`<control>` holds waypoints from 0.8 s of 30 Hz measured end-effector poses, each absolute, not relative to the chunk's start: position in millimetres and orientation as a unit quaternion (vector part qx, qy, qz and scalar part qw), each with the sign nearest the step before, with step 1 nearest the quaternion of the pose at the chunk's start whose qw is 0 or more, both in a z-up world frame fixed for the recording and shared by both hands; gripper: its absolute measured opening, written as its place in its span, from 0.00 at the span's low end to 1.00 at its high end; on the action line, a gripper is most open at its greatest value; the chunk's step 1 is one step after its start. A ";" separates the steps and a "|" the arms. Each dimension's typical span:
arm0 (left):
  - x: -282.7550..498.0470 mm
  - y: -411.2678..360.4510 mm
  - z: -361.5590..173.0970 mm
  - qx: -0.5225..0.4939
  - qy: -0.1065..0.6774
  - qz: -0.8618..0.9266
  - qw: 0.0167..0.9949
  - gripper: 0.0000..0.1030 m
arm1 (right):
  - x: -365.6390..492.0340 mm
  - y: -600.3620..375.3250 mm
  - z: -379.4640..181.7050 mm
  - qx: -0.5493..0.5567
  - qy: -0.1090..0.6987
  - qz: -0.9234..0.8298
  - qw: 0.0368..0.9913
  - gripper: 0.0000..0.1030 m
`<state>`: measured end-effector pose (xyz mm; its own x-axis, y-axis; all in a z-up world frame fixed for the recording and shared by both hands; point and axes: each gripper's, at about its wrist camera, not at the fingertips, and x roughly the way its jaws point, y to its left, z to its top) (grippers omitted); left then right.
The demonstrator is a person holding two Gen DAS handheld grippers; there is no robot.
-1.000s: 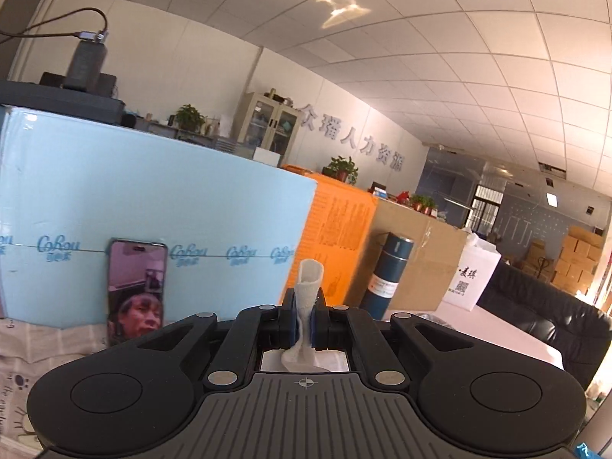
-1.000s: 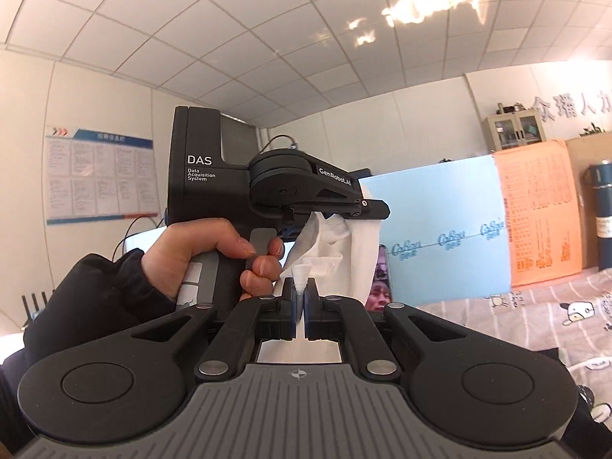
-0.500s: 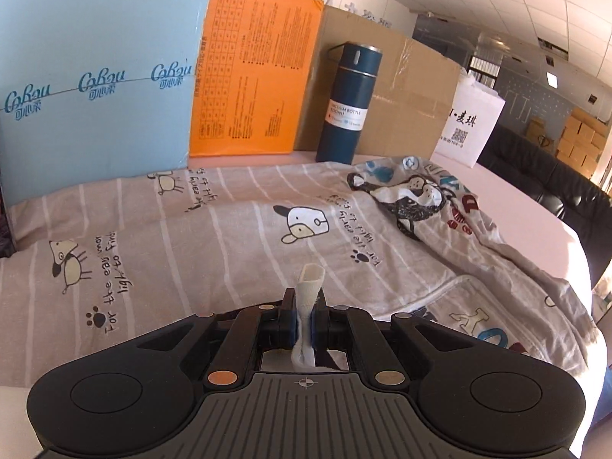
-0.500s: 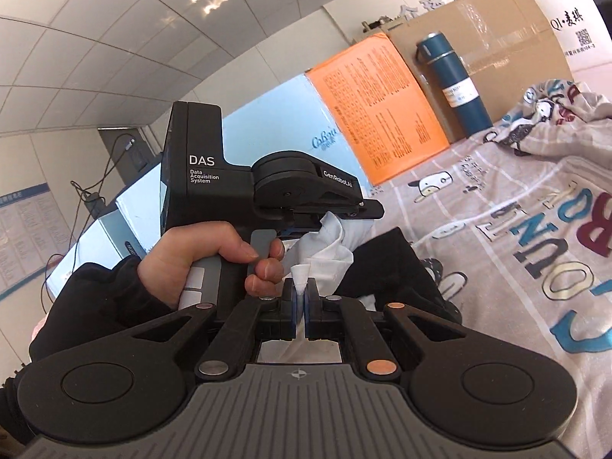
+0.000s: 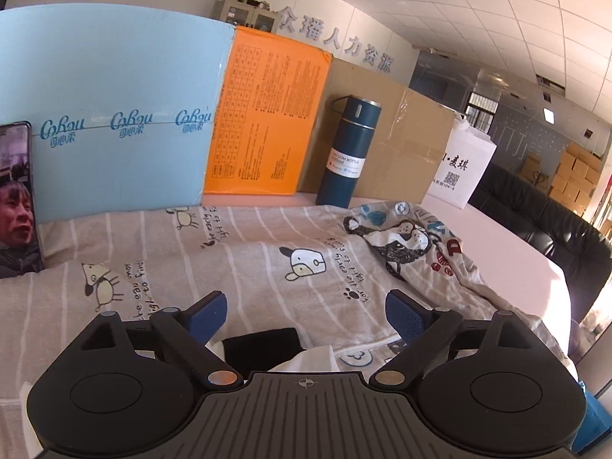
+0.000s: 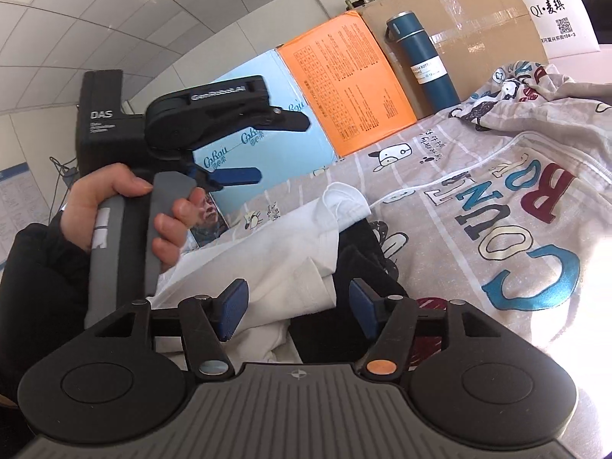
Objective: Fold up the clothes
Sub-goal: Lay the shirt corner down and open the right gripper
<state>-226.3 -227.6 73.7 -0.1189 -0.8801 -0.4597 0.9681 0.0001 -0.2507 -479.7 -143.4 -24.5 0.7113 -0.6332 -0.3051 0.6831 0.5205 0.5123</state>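
A white garment (image 6: pixel 283 260) lies crumpled on the table, partly over a black garment (image 6: pixel 367 264). In the left wrist view only a bit of the white garment (image 5: pixel 313 359) and the black garment (image 5: pixel 264 348) shows below the fingers. My left gripper (image 5: pixel 306 313) is open just above them, holding nothing. My right gripper (image 6: pixel 296 306) is open too, with the white cloth lying loose under and between its fingers. In the right wrist view a person's hand (image 6: pixel 114 206) holds the left gripper's handle, to the left above the white cloth.
A grey printed cloth (image 5: pixel 237 264) covers the table; a lettered grey garment (image 6: pixel 516 206) lies right. Along the back stand a blue board (image 5: pixel 114 114), an orange board (image 5: pixel 264 122), a cardboard box (image 5: pixel 401 141), a blue bottle (image 5: pixel 348 153), a white bag (image 5: pixel 463 164). A phone (image 5: pixel 15 199) leans left.
Both grippers were shut on the white garment and held it up; they came down to the table and opened. The white garment now lies loose on the table.
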 end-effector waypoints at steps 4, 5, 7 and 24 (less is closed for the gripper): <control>-192.9 -187.0 76.7 0.082 0.246 -0.685 0.681 0.91 | -479.8 -147.6 -24.8 0.326 0.043 -0.371 0.869 0.57; -184.1 -174.7 74.3 0.085 0.240 -0.680 0.688 0.91 | -480.4 -148.1 -24.2 0.330 0.042 -0.368 0.868 0.57; -170.2 -157.7 66.9 0.096 0.237 -0.668 0.699 0.92 | -480.0 -150.7 -23.5 0.339 0.041 -0.365 0.866 0.58; -146.6 -108.6 21.6 0.130 0.266 -0.684 0.666 0.93 | -487.2 -136.7 -6.3 0.316 0.131 -0.397 0.852 0.16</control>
